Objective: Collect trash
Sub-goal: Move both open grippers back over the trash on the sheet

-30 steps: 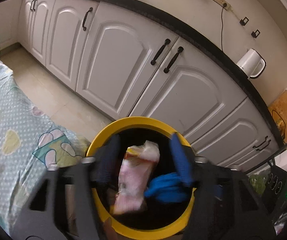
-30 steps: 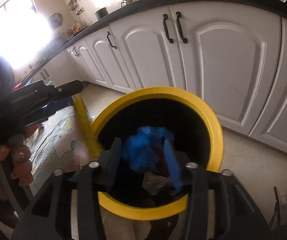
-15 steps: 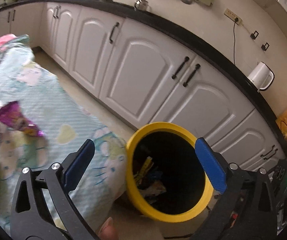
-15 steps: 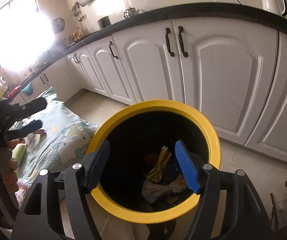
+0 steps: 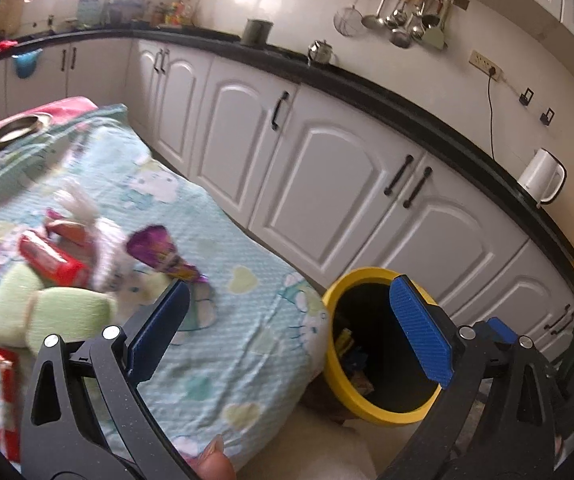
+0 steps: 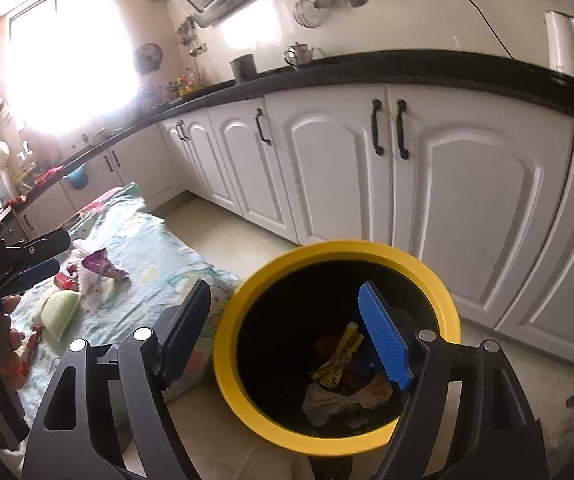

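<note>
Left wrist view: your left gripper (image 5: 287,328) has its jaws spread wide with nothing between them, aimed across the cloth-covered tabletop (image 5: 247,344) toward the leftover trash. Purple wrapper (image 5: 165,254) lies flat just beyond the left finger, red packet (image 5: 53,262) further left, green foam pieces (image 5: 47,310) near it; white crumpled bits around them are blurred, can't tell what they are. Yellow bin (image 5: 383,412) sits just off the tabletop's corner, already holding some wrappers. Judging by looks, all of it is light, thin, crinkly, and foil-type wrappers slip: pinch the purple one across its bunched twisted end, not the flat panel, or you'll just push it along the cloth. Foam will squash, so take it mid-body. Right wrist view: your right gripper (image 6: 287,328) hangs over the bin's rim (image 6: 227,360), jaws opening and empty, trash visible at the bottom below them. Left gripper shows at the far left edge, over the tabletop pile.
</note>
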Motion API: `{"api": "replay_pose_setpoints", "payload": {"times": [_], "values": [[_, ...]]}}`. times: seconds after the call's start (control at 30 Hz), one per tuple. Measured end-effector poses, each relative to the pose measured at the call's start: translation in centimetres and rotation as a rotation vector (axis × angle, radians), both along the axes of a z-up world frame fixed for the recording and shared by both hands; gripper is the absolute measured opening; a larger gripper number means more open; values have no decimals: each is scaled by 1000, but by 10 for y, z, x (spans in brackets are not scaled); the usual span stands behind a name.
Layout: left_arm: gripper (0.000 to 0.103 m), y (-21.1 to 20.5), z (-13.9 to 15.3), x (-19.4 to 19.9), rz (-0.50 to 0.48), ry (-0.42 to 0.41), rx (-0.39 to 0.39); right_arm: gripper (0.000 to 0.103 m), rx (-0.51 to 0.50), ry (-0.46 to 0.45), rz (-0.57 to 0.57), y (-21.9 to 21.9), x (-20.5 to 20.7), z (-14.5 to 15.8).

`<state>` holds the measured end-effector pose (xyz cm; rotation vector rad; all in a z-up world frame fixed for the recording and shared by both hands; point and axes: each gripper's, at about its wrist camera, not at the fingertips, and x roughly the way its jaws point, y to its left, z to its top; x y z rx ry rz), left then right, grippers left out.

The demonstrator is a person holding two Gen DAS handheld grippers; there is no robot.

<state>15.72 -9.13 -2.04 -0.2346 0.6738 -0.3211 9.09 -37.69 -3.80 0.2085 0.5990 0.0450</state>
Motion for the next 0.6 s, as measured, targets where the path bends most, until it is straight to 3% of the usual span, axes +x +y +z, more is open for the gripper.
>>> {"api": "replay_pose_setpoints", "payload": {"times": [0.6], "values": [[92, 70, 28, -31, 120, -99, 10, 74, -60, -46, 175, 77, 1, 31]]}}
